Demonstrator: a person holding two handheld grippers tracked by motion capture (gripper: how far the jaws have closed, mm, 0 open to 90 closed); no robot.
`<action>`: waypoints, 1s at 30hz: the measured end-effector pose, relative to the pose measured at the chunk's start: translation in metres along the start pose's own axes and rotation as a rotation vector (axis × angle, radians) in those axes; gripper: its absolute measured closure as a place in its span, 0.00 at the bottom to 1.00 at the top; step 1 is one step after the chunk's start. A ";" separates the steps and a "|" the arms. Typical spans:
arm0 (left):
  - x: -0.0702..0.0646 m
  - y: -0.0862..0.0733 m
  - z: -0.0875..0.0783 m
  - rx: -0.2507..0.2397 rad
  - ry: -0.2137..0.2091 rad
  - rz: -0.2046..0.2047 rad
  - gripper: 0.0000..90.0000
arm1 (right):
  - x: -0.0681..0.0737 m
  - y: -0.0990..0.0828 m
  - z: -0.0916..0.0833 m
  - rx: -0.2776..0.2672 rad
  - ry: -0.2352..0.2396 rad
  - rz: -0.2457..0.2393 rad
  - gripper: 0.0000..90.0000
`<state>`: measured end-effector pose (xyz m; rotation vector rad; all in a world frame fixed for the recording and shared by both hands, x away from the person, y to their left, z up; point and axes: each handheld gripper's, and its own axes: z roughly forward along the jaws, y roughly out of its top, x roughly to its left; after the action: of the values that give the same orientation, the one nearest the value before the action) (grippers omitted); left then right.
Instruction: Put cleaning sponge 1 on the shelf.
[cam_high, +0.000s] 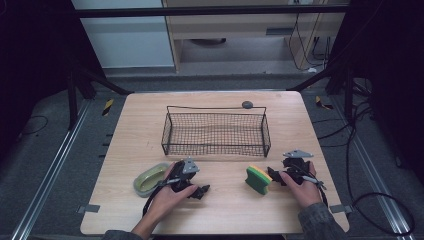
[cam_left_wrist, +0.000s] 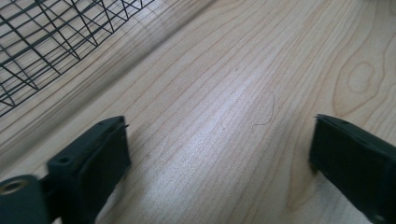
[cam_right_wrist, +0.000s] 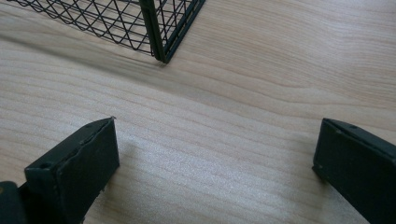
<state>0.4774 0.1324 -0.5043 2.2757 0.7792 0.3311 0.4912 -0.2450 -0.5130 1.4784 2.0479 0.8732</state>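
A black wire basket (cam_high: 215, 131) stands empty in the middle of the wooden table (cam_high: 225, 210). A green and yellow sponge (cam_high: 258, 180) lies in front of its right end. An olive oval dish (cam_high: 149, 179) rests in front of its left end. My left gripper (cam_high: 199, 191) lies low over the table just right of the dish, open, with bare wood between its jaws (cam_left_wrist: 219, 135). My right gripper (cam_high: 274, 176) sits just right of the sponge, open and holding nothing (cam_right_wrist: 217, 140). The basket's mesh (cam_left_wrist: 46, 42) and its corner (cam_right_wrist: 156, 28) lie ahead of the jaws.
A small grey round object (cam_high: 247, 104) sits on the table behind the basket. Bare wood lies between the two hands at the front. Black frame legs and cables (cam_high: 360, 165) stand off the table's sides.
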 end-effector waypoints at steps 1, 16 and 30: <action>0.000 0.001 -0.002 -0.005 -0.005 -0.007 0.06 | 0.000 0.000 0.000 0.000 0.000 0.000 0.00; 0.025 0.038 -0.065 0.180 0.133 0.138 0.08 | -0.001 0.003 0.003 0.001 0.012 -0.012 0.01; 0.061 0.014 -0.113 0.329 0.183 0.112 0.12 | -0.001 0.004 0.004 0.003 0.020 -0.018 0.01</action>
<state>0.4828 0.2228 -0.4118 2.6317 0.8519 0.5002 0.4963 -0.2444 -0.5127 1.4559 2.0748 0.8822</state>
